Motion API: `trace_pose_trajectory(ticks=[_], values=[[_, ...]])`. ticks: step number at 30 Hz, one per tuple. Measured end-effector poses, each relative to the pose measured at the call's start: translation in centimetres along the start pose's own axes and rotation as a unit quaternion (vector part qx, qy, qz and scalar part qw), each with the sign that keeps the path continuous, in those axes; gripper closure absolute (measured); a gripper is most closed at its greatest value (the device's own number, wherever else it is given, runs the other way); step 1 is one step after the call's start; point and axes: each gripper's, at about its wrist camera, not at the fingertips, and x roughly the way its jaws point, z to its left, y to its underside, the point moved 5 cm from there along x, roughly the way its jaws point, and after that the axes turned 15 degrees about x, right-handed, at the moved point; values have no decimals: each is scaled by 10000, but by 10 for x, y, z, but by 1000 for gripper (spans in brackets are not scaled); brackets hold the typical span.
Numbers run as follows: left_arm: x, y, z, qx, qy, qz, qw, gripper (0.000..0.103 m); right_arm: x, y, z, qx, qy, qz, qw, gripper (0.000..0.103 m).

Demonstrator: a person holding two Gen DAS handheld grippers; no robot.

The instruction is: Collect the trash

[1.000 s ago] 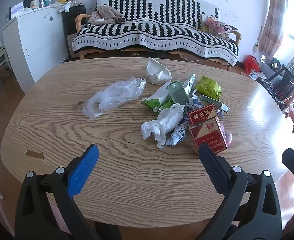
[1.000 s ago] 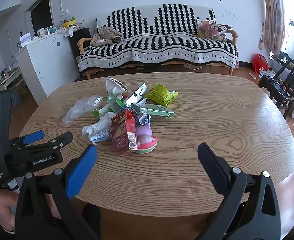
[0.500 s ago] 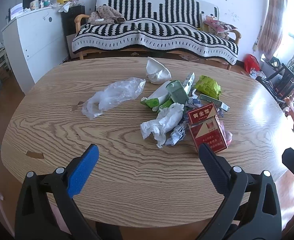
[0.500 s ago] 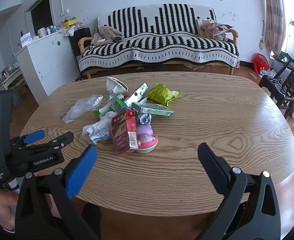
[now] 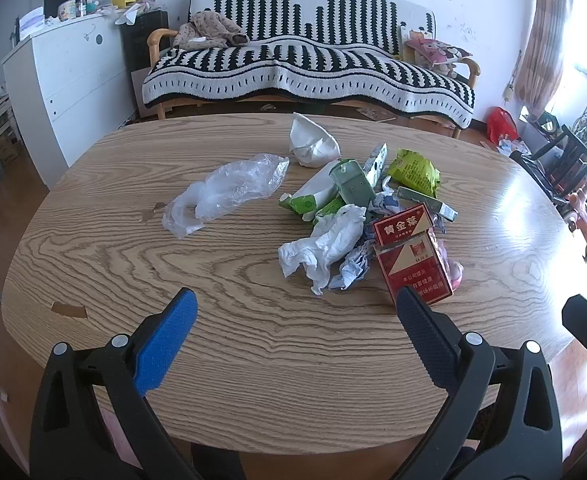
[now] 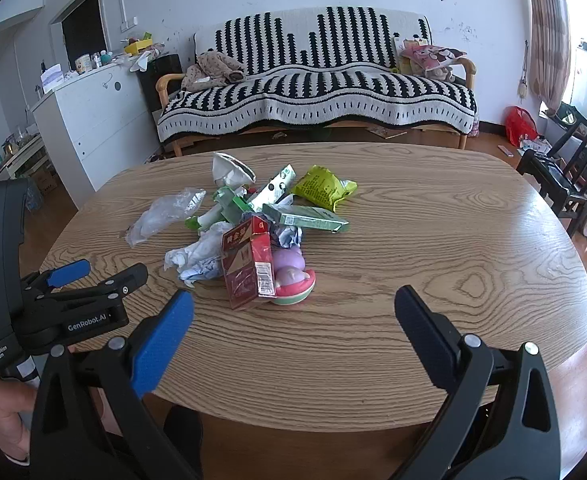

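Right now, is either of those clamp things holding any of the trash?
No. Both the left gripper and the right gripper are open and empty, short of the trash pile on the table.

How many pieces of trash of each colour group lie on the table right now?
White or clear: 3 (cup, plastic bag, tissue)
Green: 4 (carton, tube, snack bag, flat box)
Red: 1 (cigarette pack)
Pink: 1 (round container)
Total: 9; small scraps in the pile cannot be counted.

both wrist views look from the table's (image 5: 253,380) near edge toward the far sofa (image 6: 317,92), sharing the trash pile (image 5: 357,216); the right view sits further right.
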Motion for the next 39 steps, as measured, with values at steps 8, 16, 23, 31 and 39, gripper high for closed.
trace_pose_trajectory(ticks=[8,16,23,31,39], values=[[0,0,-1,-9,-2,-5,10000,6,0,1,0,-3,-2,3,10000,6],[0,0,-2,24,6,4,10000,6,1,1,0,-2,-2,-1,10000,6],[1,0,-2,57,35,12,10000,6,3,2,-1,-9,21,24,10000,6],[18,-19,37,190,12,44,9998,6,51,-25,-30,1398,-561,703,9861,6],[94,-37,83,105,104,451,9989,6,154,-34,-62,3543,-1364,1839,9067,9]])
